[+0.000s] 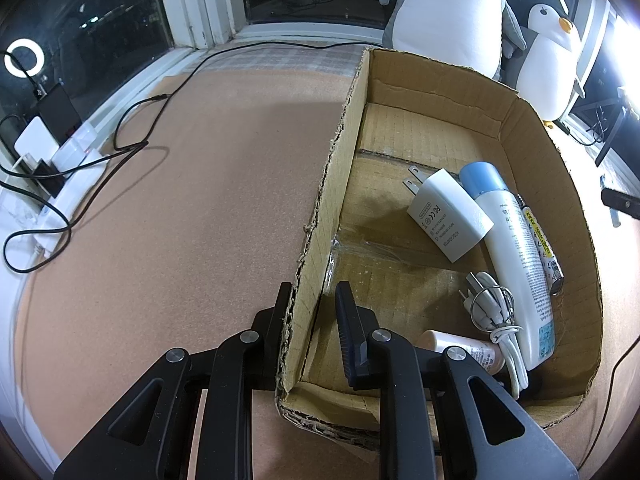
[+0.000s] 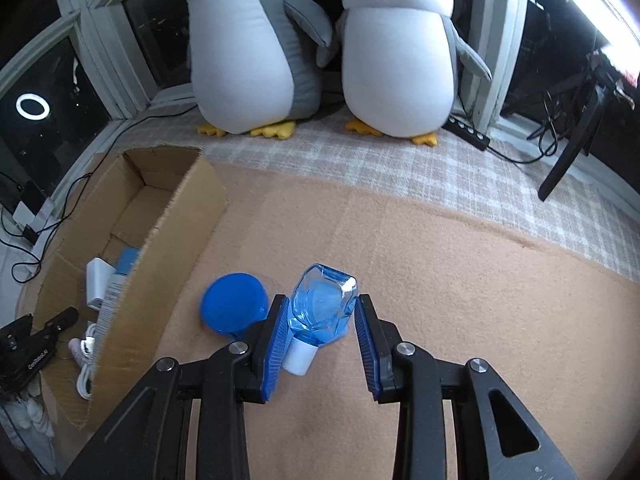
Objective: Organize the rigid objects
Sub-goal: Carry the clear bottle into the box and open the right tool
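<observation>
The left gripper [image 1: 308, 300] pinches the cardboard box [image 1: 556, 168] wall steady while the right gripper [image 2: 322, 320] clamps the blue bottle [image 2: 322, 306] over the mat, ready to carry it boxward.

A lived-in room of a home, at a window bay by night

We take this for a home because two plush penguins [image 2: 256, 52] [image 2: 396, 60] stand against white-framed windows [image 1: 200, 4] with dark glass, on a checked cloth [image 2: 460, 176] that gives way to a tan blanket-like covering [image 2: 400, 260]. We also see a white power strip [image 1: 68, 184] with plugs and black cables [image 1: 132, 136] along the sill, a second black strip [image 2: 470, 132] by the right frame, and a ring light [image 1: 24, 58] mirrored in the pane. A torn cardboard box [image 1: 560, 184] holds household odds and ends: a white charger [image 1: 448, 212], a toiletry tube [image 1: 516, 248] and a coiled white cord [image 1: 504, 328].
</observation>
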A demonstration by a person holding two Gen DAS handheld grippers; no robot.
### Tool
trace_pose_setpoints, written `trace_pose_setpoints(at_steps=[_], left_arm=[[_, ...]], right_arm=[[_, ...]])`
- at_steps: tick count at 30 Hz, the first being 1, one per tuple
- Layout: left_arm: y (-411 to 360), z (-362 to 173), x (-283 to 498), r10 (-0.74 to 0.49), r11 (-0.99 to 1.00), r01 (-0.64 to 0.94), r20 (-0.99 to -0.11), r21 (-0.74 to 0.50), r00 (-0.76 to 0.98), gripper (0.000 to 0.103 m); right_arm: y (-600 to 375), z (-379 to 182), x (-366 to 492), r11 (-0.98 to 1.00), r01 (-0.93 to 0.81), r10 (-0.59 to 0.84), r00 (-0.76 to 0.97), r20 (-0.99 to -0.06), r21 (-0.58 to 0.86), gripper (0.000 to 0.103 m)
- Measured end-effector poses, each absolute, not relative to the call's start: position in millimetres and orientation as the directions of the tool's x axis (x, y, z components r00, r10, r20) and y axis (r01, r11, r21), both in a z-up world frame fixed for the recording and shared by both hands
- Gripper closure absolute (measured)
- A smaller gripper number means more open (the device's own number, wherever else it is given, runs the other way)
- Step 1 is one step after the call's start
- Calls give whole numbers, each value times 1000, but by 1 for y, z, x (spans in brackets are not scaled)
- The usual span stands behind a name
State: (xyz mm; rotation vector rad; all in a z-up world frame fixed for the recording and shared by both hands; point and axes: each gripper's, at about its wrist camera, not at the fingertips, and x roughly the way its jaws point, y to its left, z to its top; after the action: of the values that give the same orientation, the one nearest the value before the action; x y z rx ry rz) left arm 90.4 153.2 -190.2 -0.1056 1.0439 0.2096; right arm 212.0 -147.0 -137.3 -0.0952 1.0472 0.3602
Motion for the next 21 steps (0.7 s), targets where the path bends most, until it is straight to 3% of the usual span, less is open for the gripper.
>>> trace_pose_setpoints(at_steps=[21], left_arm=[[152,-191,90,123,975,-223,-866,13,485,84]], right_arm=[[-51,-101,189,868,-487,358,474,-804,100,73]])
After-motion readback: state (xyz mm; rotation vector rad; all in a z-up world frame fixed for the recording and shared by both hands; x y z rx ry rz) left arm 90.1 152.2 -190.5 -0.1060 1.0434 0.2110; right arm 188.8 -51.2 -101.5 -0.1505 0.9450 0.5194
